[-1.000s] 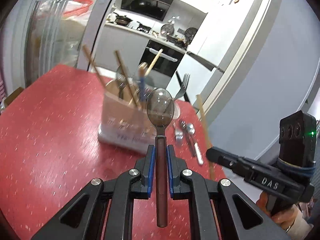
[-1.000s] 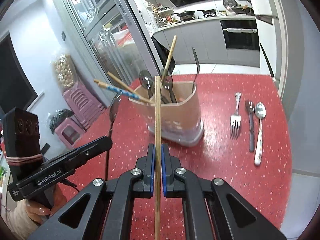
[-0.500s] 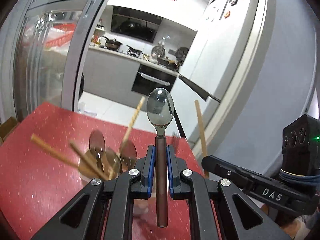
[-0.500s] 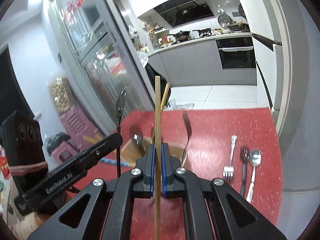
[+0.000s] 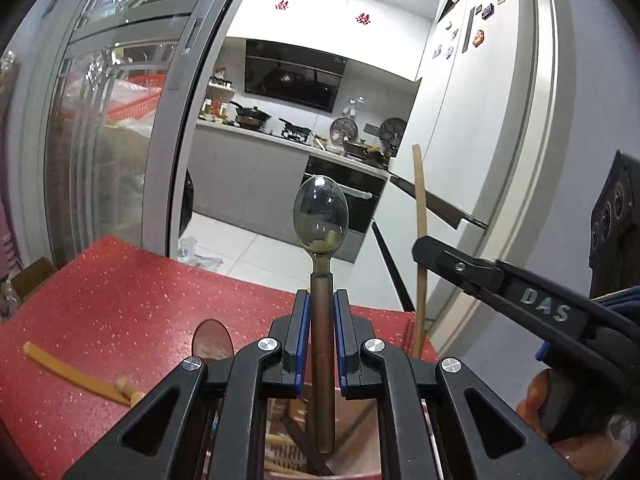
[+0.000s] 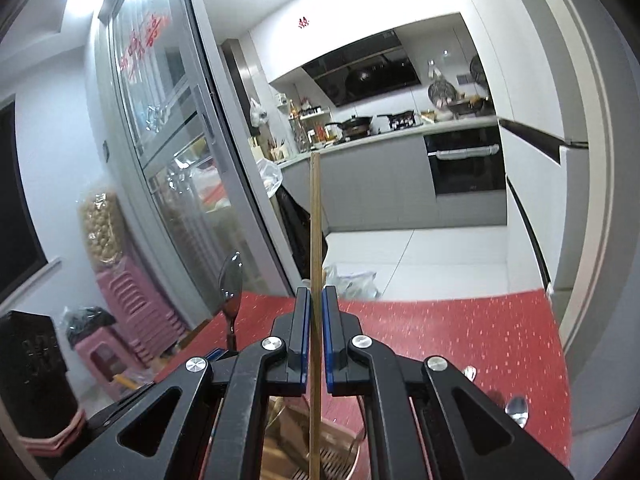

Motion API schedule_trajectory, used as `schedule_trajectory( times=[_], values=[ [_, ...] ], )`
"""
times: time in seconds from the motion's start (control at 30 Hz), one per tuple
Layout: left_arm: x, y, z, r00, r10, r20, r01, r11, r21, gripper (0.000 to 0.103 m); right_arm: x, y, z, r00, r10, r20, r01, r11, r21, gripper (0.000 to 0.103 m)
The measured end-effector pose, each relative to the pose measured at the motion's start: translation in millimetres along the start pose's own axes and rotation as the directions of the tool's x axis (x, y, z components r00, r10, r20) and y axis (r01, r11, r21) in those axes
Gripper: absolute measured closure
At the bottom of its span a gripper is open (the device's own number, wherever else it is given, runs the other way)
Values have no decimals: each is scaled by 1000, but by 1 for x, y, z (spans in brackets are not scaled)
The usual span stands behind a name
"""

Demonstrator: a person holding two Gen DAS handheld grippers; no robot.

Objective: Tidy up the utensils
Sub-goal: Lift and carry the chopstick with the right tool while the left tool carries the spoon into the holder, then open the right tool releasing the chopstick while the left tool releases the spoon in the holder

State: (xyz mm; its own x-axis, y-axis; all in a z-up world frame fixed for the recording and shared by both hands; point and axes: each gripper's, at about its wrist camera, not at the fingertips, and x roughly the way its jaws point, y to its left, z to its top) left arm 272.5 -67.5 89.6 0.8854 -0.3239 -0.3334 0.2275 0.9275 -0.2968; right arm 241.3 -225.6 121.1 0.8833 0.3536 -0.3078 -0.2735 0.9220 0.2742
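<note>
The holder (image 5: 352, 432) is mostly hidden behind the left gripper (image 5: 322, 344), and the bottom edge cuts it off. In the right view, the chopstick (image 6: 315, 264) runs off the bottom edge. A spoon (image 6: 517, 410) is half hidden there.

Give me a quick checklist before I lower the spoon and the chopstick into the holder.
1. Left tool shut on the dark-handled metal spoon: ok.
2. Right tool shut on the long wooden chopstick: ok.
3. Spoon handle end over the tan utensil holder: ok.
4. Chopstick lower end over the holder opening: ok.
5. Free room among the utensils already inside: cannot tell.
6. Tools apart from each other: ok.
</note>
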Motion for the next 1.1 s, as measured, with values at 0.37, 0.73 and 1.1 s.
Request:
schedule_trajectory(
  times=[0.37, 0.73, 1.1],
  values=[
    [2, -9, -24, 997, 54, 49, -59, 993, 102, 67, 20, -6, -25, 998, 36, 46, -34, 999, -33, 97],
    [-3, -19, -44, 995, 97, 11, -98, 982, 159, 67, 4, -22, -35, 994, 105, 11, -105, 994, -21, 97],
    [-6, -12, -49, 991, 134, -30, -128, 982, 139, 67, 20, -13, -25, 994, 107, 32, -106, 993, -54, 97]
  ],
)
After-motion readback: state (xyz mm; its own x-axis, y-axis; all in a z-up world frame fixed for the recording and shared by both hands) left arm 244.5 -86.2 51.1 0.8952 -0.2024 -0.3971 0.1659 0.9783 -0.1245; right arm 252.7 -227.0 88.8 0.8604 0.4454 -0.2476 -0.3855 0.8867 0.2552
